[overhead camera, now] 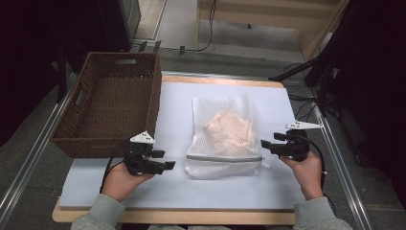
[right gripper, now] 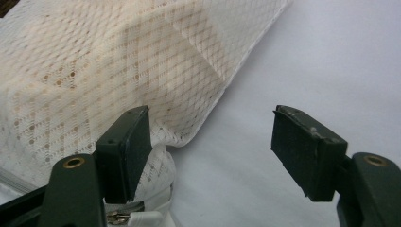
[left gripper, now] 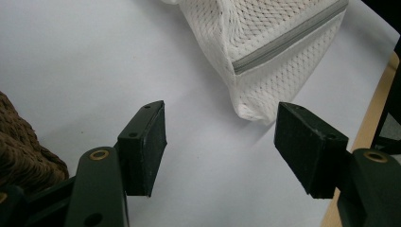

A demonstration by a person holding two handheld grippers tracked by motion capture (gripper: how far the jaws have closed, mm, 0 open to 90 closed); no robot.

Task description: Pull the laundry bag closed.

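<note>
A white mesh laundry bag [overhead camera: 225,139] with a grey zipper [overhead camera: 224,158] lies flat on the white table sheet [overhead camera: 177,120], a peach-coloured garment [overhead camera: 231,130] showing through it. My left gripper [overhead camera: 168,165] sits open just left of the bag's near corner [left gripper: 250,111], which lies ahead of the jaws. My right gripper [overhead camera: 264,143] is open at the bag's right edge; its left jaw overlaps the mesh [right gripper: 94,80] near the zipper pull [right gripper: 118,217]. Nothing is held.
A brown wicker basket [overhead camera: 76,139], with nothing in it, stands at the left, partly on the sheet; its corner [left gripper: 23,146] shows beside my left gripper. The wooden table edge [overhead camera: 182,216] runs along the front. Metal rails flank the table.
</note>
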